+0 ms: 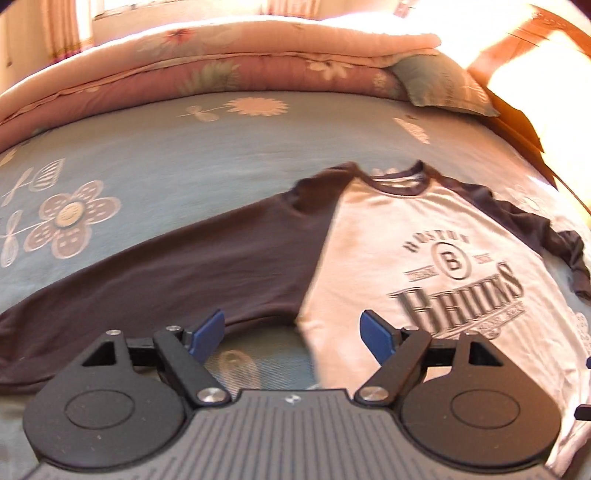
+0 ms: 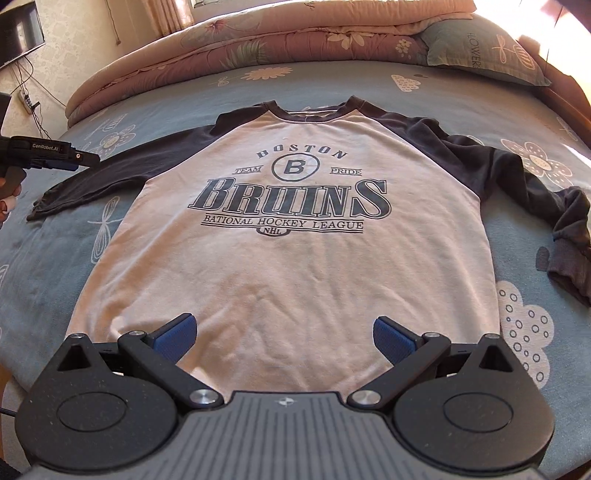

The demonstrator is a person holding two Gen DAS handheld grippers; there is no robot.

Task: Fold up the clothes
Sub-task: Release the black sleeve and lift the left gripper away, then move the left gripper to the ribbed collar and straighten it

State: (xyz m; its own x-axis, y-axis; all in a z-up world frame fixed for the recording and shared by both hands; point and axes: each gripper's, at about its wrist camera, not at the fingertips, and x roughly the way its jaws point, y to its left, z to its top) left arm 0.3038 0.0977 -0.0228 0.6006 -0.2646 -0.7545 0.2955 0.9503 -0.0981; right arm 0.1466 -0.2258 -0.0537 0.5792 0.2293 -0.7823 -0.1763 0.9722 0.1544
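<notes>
Left hand-held gripper [image 1: 291, 330]: jaws spread wide, nothing between the blue pads [image 1: 208, 334], nothing held. It hangs tilted down over the bed. Just ahead of its pads lies the shirt's dark left-side sleeve [image 1: 177, 266], stretched out flat toward the left; bare sheet shows directly between the jaws. View is blurred.

Right hand-held gripper [image 2: 282, 334]: jaws also wide apart, blue pads [image 2: 393, 338] clear of the cloth, grasping nothing. It hovers over the shirt's bottom hem, roughly centred on the body.

Shirt [image 2: 288, 251]: white-bodied raglan with dark sleeves and dark collar, front up, print reading "Boston Bruins", lying flat and unfolded ahead of the right hand-held gripper, collar at the far end. Right-side sleeve [image 2: 535, 206] bends back toward the gripper, bunched and wrinkled at the cuff. In the right wrist view the left hand-held gripper's black body shows at the far left edge, above the other sleeve's cuff, with part of a person's hand [image 2: 9, 197] gripping it.

Surface: bed sheet [image 2: 424, 88], blue-grey with flower and dragonfly print. Beyond the collar, a folded pinkish floral quilt [image 2: 258, 40] runs across the bed; a blue-green pillow [image 2: 487, 51] sits at the far right. Strong sunlight washes out the far right.

Room: pale wall, a dark screen [image 2: 18, 33] at upper left with cables and a power strip [image 2: 26, 101] hanging below.
</notes>
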